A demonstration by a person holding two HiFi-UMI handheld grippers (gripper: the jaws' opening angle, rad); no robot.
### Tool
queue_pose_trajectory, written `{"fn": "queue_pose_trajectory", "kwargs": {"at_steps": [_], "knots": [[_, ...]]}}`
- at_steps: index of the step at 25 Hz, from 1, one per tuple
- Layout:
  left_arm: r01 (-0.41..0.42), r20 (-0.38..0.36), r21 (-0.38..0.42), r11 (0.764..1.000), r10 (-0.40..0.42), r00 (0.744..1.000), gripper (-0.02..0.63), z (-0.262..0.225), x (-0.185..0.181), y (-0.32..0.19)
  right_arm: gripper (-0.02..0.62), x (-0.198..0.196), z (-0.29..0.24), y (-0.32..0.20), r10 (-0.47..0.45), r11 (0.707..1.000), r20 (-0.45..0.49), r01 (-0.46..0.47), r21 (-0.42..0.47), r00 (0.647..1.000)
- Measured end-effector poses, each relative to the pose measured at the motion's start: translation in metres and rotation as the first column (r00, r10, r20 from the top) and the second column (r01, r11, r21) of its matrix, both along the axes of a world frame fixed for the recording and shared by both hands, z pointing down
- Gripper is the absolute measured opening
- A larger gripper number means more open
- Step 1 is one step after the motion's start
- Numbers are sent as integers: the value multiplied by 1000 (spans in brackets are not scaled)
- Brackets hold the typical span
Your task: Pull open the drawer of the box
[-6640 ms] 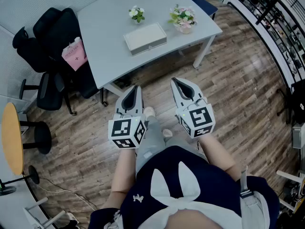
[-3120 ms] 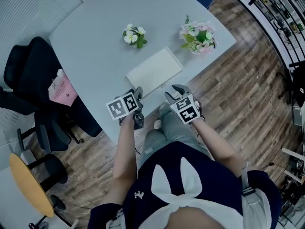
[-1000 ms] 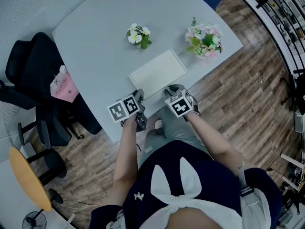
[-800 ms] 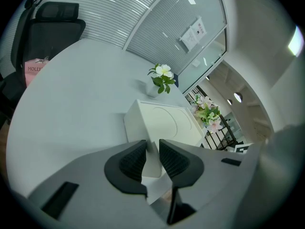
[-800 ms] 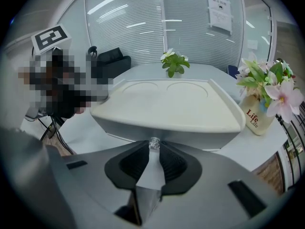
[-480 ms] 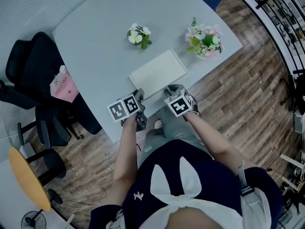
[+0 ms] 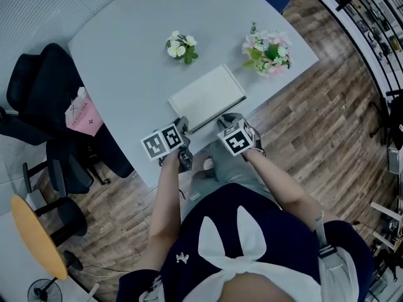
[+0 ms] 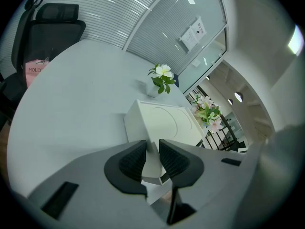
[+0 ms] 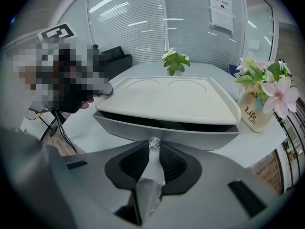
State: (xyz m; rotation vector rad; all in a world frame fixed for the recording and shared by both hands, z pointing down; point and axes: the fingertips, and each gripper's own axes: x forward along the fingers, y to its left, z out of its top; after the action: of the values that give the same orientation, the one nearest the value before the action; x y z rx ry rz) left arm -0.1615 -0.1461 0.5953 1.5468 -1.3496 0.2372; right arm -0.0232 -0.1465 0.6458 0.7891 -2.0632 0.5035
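— What is the head view giving you?

— I see the white box [image 7: 206,96] lying flat on the grey table [image 7: 119,49], near the edge closest to me. My left gripper [image 7: 182,124] is at the box's 7 o'clock corner. My right gripper [image 7: 225,119] is on its near side, at about 5 o'clock. A small pot of white flowers [image 7: 179,46] stands at the box's 11 o'clock and a pink bouquet [image 7: 267,50] at its 2 o'clock, both apart from it. A black chair [image 7: 44,80] sits out at 9 o'clock.

— And the left gripper view?

— My jaws there stand only a narrow way apart. The near corner of the box runs down between the pads, and they press on it from both sides. The rest of the box stretches off toward 1 o'clock.

— Right gripper view?

— The drawer [image 9: 167,133] fills the middle. Its front stands a little out from the box body, with a dark gap under the box top. Its small clear knob [image 9: 154,143] sits at 12 o'clock, right at my fingertips. The jaws are closed down on it with only a slim gap between them. The bouquet's vase [image 9: 252,112] is at 3 o'clock.
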Motion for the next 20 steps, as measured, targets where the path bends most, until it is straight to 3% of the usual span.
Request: {"fn": "queue_pose_trajectory", "kwargs": {"at_steps": [20], "knots": [[-3, 7, 10, 1000, 3, 1000, 100, 0, 0, 0, 74, 7, 0, 12, 22, 1000, 2, -22, -3, 1000]]}}
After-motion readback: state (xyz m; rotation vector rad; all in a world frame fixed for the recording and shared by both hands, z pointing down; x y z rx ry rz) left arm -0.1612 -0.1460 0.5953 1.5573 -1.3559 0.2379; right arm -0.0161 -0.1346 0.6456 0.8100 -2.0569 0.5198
